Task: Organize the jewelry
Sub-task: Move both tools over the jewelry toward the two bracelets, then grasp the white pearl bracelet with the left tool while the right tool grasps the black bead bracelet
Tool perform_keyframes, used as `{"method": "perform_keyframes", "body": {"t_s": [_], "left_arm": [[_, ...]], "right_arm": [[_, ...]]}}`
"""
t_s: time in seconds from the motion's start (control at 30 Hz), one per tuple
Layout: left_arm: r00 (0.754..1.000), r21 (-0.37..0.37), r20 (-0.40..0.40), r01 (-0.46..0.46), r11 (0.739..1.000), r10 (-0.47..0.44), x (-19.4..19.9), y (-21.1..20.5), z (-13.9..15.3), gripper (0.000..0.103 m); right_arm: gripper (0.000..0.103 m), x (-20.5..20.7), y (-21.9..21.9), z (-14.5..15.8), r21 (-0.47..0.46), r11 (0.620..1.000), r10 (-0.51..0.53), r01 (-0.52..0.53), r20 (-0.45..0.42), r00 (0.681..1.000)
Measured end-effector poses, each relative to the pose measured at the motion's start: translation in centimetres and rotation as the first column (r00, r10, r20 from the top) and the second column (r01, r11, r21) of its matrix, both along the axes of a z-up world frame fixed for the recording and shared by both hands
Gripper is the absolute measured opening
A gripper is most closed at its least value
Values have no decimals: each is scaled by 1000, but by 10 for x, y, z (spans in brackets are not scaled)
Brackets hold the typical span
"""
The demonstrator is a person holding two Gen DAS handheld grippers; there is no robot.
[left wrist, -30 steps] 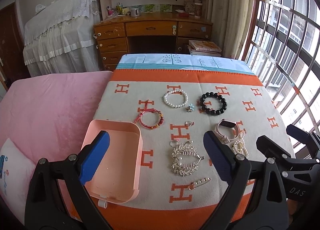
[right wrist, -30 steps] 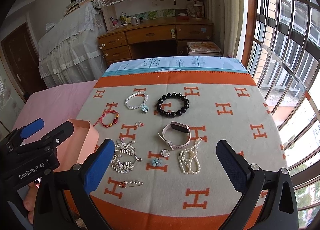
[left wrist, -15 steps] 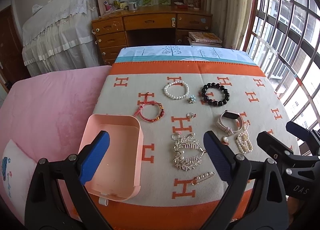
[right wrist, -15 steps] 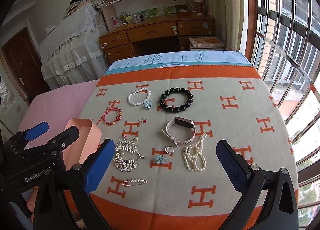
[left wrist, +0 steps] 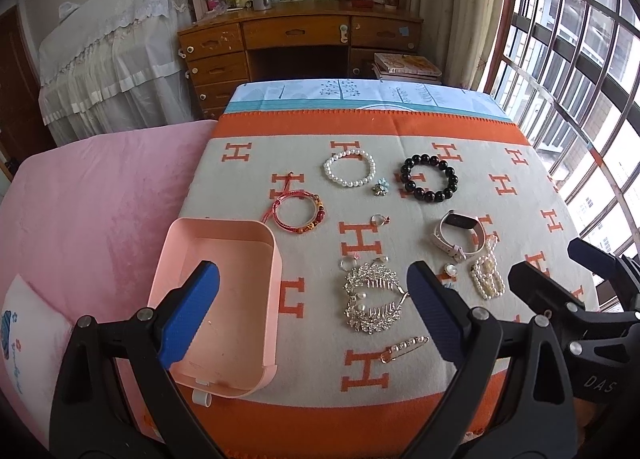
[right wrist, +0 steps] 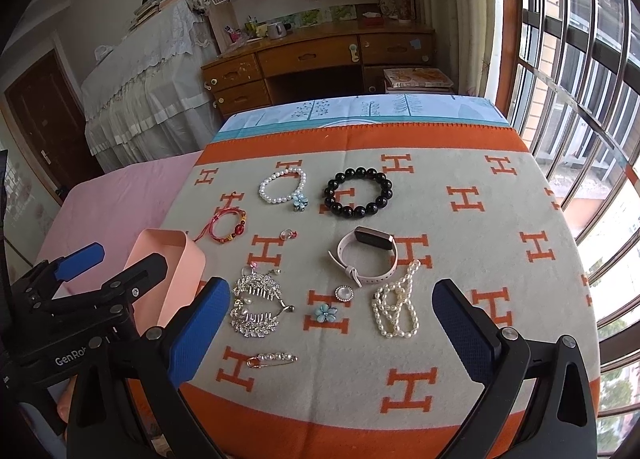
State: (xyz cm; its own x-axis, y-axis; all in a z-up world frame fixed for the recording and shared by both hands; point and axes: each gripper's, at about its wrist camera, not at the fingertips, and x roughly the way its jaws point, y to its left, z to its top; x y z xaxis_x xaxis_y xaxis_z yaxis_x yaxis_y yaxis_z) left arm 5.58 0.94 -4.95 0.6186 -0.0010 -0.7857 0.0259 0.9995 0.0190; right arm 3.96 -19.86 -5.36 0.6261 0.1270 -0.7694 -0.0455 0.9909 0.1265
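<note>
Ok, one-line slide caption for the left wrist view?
Open left gripper hovers over empty pink box beside jewelry laid on the H-pattern blanket.

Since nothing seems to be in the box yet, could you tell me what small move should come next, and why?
Probably lower the right gripper onto the pearl strand just ahead of it. Both grippers hang open and empty, the pink box holds nothing, and all the jewelry lies on the blanket.

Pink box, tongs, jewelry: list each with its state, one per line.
Pink box: open, nothing inside.
Left tongs: open, holding nothing.
Right tongs: open, holding nothing.
Watch band: buckled in a loop, on the blanket.
Pearl pin: closed, flat.
Pearl strand: bunched loosely.
Black bead bracelet: flat ring.
Hair combs: two, lying together.
</note>
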Motion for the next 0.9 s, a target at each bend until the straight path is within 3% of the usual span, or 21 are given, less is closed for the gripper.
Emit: {"method": "perform_keyframes", "body": {"t_s": [0.2, 0.43, 0.73, 0.9], "left_arm": [[999, -21, -46, 3, 1000, -4, 12, 3, -3, 94], [996, -53, -81, 37, 998, -42, 37, 6, -6, 94], [982, -96, -154, 94, 991, -108, 68, 12, -4, 94], [975, -115, -175, 121, 986, -140, 96, 14, -3, 94]], "right_arm": [[102, 6, 2, 0, -8, 1000, 12, -12, -18, 1000], [87, 27, 4, -3, -4, 999, 41, -41, -75, 996], [85, 58, -6, 14, -3, 998, 58, -58, -76, 995], [83, 94, -20, 15, 18, 999, 45, -44, -111, 993]]}}
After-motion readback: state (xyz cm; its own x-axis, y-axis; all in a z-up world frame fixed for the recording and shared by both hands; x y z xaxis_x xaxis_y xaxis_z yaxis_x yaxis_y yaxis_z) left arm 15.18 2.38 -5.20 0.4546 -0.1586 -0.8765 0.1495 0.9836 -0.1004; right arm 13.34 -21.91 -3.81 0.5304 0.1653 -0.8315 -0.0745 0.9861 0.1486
